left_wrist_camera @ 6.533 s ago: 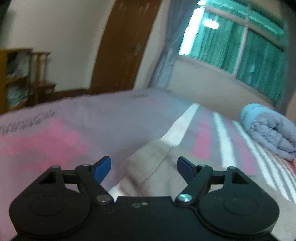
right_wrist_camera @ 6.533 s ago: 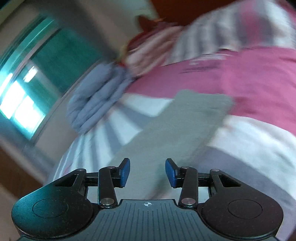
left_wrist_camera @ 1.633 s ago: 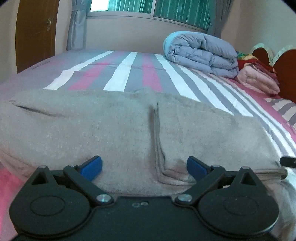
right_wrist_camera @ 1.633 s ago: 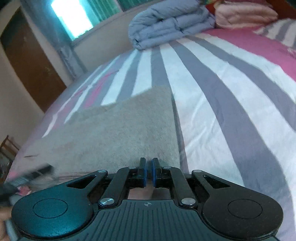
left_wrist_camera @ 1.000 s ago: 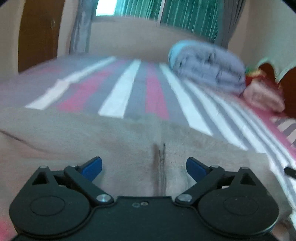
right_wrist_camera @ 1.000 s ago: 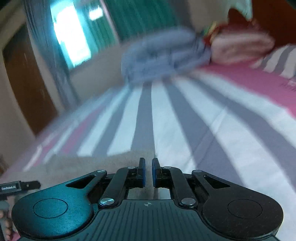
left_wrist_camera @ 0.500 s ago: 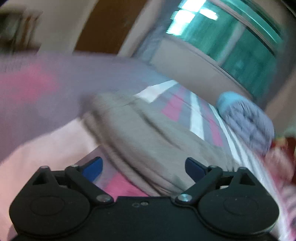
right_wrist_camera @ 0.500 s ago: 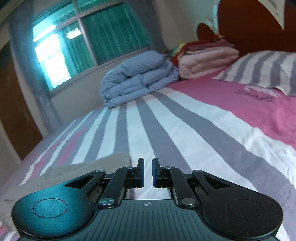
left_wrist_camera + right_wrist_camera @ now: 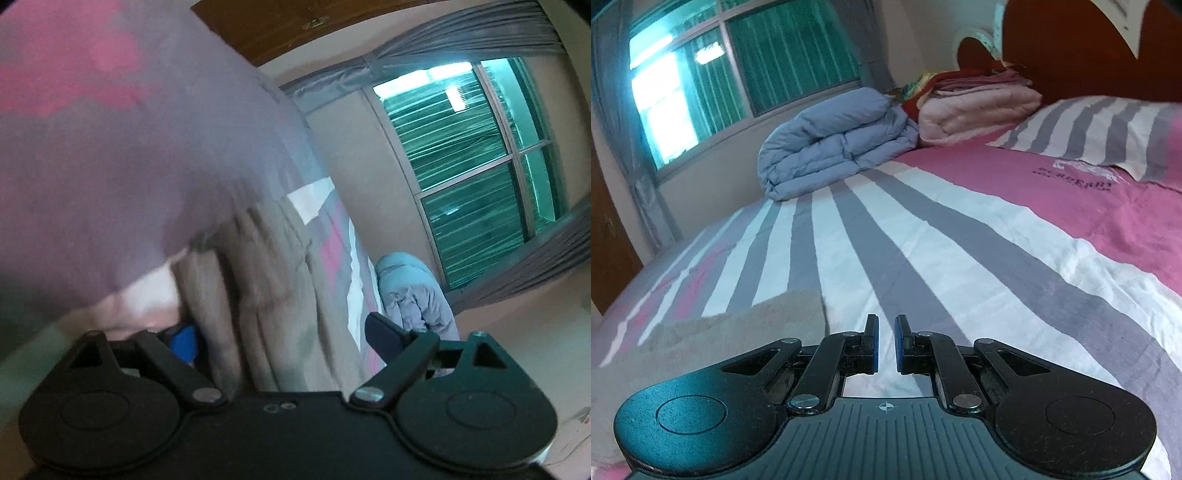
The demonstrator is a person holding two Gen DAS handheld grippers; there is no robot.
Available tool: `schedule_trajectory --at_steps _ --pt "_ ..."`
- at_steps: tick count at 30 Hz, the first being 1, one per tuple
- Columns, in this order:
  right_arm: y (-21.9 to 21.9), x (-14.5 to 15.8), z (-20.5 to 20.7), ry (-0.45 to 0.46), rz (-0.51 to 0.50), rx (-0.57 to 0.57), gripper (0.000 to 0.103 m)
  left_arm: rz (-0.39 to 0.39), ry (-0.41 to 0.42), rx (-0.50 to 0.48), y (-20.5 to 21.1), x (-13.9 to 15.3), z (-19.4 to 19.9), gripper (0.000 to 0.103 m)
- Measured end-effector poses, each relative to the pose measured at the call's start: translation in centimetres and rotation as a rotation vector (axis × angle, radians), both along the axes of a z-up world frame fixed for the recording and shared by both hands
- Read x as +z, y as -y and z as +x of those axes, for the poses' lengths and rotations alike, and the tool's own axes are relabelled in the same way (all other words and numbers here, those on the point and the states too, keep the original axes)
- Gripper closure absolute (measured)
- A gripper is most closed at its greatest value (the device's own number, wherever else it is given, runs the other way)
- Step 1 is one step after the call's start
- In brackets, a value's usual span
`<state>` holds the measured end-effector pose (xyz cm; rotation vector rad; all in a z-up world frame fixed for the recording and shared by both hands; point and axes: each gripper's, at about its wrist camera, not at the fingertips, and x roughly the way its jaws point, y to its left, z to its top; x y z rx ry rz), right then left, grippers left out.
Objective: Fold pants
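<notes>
Left gripper (image 9: 280, 332) spread wide, straddling beige fleece pants (image 9: 273, 280) edge for next fold grasp. Right gripper (image 9: 885, 345) nearly closed, empty, pants (image 9: 713, 339) at its left over striped bed (image 9: 923, 258).

Striped bed (image 9: 923, 236) bears tan pants (image 9: 738, 328), blue duvet (image 9: 834, 140), pink blanket (image 9: 979, 107)

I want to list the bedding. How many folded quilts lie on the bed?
2. A blue quilt lies by the window, and a pink quilt lies beside it against the headboard. Folded cloths on the pink one are unclear.
</notes>
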<state>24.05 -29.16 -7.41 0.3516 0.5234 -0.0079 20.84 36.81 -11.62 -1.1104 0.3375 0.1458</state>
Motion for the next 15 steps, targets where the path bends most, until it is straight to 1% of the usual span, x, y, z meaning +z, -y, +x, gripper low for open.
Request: schedule_trajectory --at_steps 1,2,3,4,5,6,7,8,10,11,13,15 --pt "-0.3 -0.1 0.2 -0.002 -0.011 0.004 0.094 0.01 0.002 0.009 0.1 -0.1 0.4 0.026" --pt "-0.6 -0.2 0.3 -0.003 -0.021 0.008 0.094 0.023 -0.009 0.024 0.2 -0.2 0.5 0.058" --pt "-0.8 -0.3 0.4 -0.005 -0.032 0.01 0.094 0.022 -0.042 0.058 0.0 -0.6 0.0 0.079" --pt "-1.0 -0.4 0.6 -0.009 -0.04 0.013 0.094 -0.023 -0.01 0.079 -0.3 -1.5 -1.0 0.08" --pt "-1.2 -0.6 0.7 -0.013 -0.047 0.017 0.094 -0.015 0.042 0.095 0.0 -1.7 -1.9 0.081" --pt "-1.1 -0.7 0.9 -0.016 -0.053 0.019 0.094 0.027 0.055 0.102 0.4 -1.5 -2.3 0.081" --pt "-1.0 -0.8 0.9 -0.017 -0.054 0.017 0.094 0.051 0.069 0.111 0.9 -1.3 -2.7 0.081" --pt "-0.9 -0.9 0.8 -0.017 -0.046 0.013 0.094 0.051 0.07 0.119 1.0 -1.6 -2.9 0.081" --pt "-0.2 -1.1 0.9 -0.029 -0.019 0.006 0.094 0.059 0.009 0.107 0.9 -1.7 -2.2 0.081" --pt "0.2 -1.3 1.0 -0.043 0.0 -0.004 0.094 0.066 -0.011 0.105 1.0 -0.9 -1.8 0.081" --pt "1.0 -1.6 1.1 -0.059 0.04 -0.032 0.094 0.106 0.039 0.098 1.8 1.1 -1.9 0.081" --pt "1.9 -1.5 0.9 -0.057 0.08 -0.055 0.094 0.18 0.073 0.087 3.3 3.3 -2.1 0.081"
